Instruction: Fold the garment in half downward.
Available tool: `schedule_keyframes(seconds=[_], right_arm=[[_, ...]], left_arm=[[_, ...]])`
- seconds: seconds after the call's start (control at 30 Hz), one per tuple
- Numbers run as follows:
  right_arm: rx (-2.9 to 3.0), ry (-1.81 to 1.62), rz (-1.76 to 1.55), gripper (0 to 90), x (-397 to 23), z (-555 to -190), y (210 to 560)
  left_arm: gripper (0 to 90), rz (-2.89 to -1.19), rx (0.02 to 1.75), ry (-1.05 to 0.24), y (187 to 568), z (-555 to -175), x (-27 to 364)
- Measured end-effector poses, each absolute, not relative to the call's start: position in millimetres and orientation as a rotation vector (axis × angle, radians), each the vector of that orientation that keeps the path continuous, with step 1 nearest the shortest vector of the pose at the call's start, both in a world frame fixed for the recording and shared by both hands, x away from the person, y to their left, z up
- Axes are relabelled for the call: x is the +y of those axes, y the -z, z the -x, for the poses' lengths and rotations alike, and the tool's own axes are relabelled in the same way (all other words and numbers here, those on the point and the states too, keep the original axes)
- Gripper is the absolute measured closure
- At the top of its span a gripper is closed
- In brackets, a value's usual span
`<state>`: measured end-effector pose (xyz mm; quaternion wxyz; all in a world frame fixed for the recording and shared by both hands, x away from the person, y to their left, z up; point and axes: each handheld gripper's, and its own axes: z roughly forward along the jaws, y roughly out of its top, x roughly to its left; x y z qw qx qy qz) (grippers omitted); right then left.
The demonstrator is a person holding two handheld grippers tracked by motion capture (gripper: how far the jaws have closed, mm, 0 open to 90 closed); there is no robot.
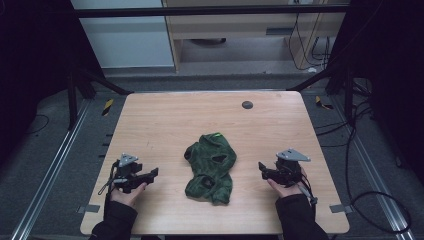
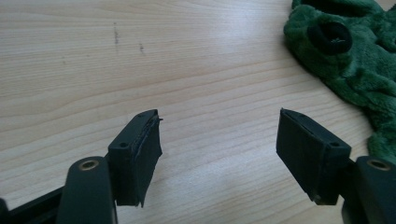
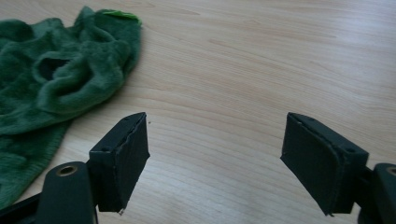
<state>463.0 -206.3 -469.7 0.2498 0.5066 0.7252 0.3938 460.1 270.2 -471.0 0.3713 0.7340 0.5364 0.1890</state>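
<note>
I have a crumpled dark green fleece garment (image 1: 210, 168) lying near the middle of the light wooden table (image 1: 165, 120), a little toward the near edge. It is bunched up, with a small bright green tag (image 1: 216, 134) at its far end and dark openings showing in the folds.

My left gripper (image 1: 154, 172) sits low over the near left part of the table, held in the person's left hand (image 1: 128, 194), and it points toward the garment. Its two black jaws stand wide apart with nothing between them; in the left gripper view (image 2: 218, 140) I see bare wood grain in the gap, and the green fleece (image 2: 345, 51) lies off to the upper right, clear of the pads.

My right gripper (image 1: 261, 168) mirrors it on the near right side, held in the right hand (image 1: 287, 189), also aimed inward at the garment. Its jaws are likewise released and empty. In the right gripper view (image 3: 215, 144) the gap again frames plain table, and the fleece (image 3: 60, 84) lies to the upper left, near the left jaw but not touching it.

The garment rests between the two grippers, apart from both. A small dark round disc (image 1: 247, 104) sits on the far part of the table, well away from everything else.
</note>
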Motion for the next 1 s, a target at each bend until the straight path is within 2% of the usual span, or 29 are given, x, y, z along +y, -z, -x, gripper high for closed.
schedule_keyframes(seconds=[0.6, 1.0], right_arm=[[2.064, -1.172, -1.346, 32.0, -188, -469, 463], [2.032, -1.231, -1.316, 32.9, -187, -479, 445]], left_arm=[[31.3, -1.905, 1.282, -0.469, 454, -465, 255], [30.7, -1.909, 1.247, -0.466, 442, -479, 246]])
